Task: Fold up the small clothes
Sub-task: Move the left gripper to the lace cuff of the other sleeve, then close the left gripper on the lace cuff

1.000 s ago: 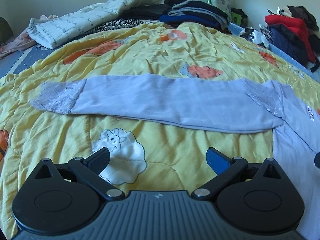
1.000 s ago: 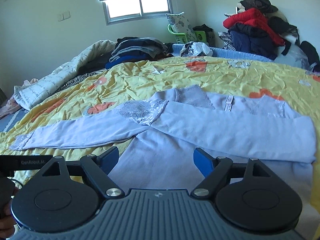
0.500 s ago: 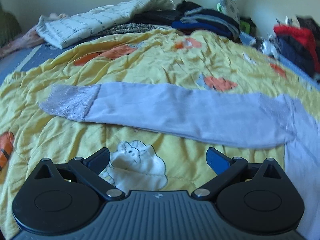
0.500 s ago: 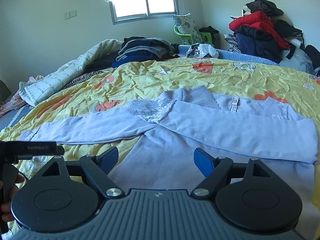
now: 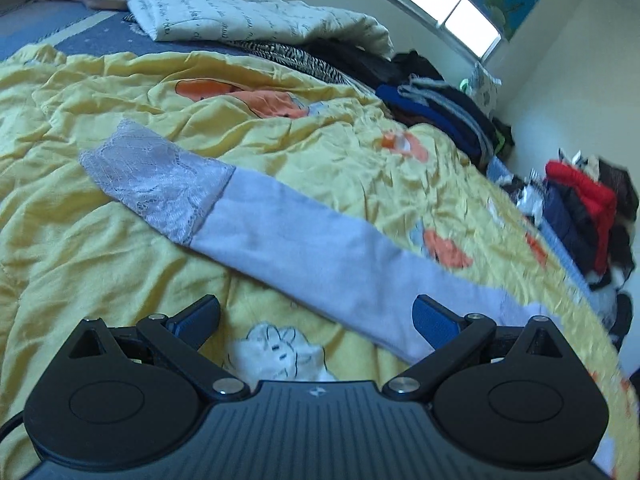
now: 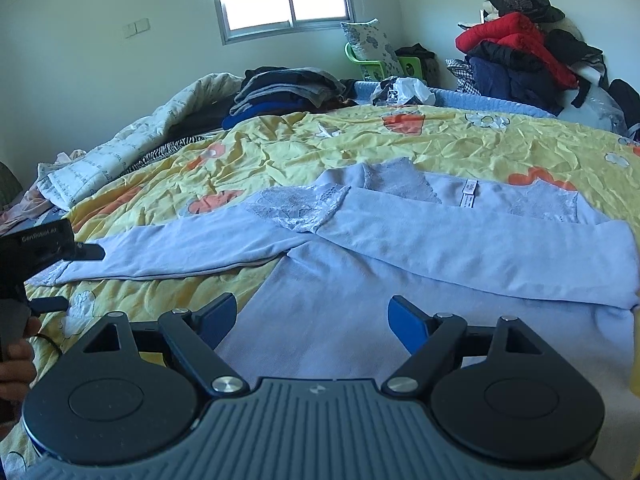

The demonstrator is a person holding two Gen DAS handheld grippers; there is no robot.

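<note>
A pale lilac long-sleeved top [image 6: 420, 280] lies flat on the yellow patterned quilt [image 6: 280, 152]. One sleeve is folded across its body, its lace cuff [image 6: 300, 208] near the collar. The other sleeve [image 5: 320, 256] stretches out to the left and ends in a lace cuff [image 5: 160, 180]. My left gripper [image 5: 316, 316] is open and empty, just short of that sleeve; it also shows in the right wrist view [image 6: 60, 272]. My right gripper [image 6: 312, 316] is open and empty above the top's body.
A cream printed duvet [image 5: 248, 16] and a stack of dark folded clothes [image 6: 288, 84] lie at the far side of the bed. A heap of red and dark garments [image 6: 520, 48] stands at the right. A window [image 6: 280, 4] is behind.
My left gripper has swung left and tilted, so the outstretched sleeve's lace cuff now lies ahead of it. My right gripper has barely moved.
</note>
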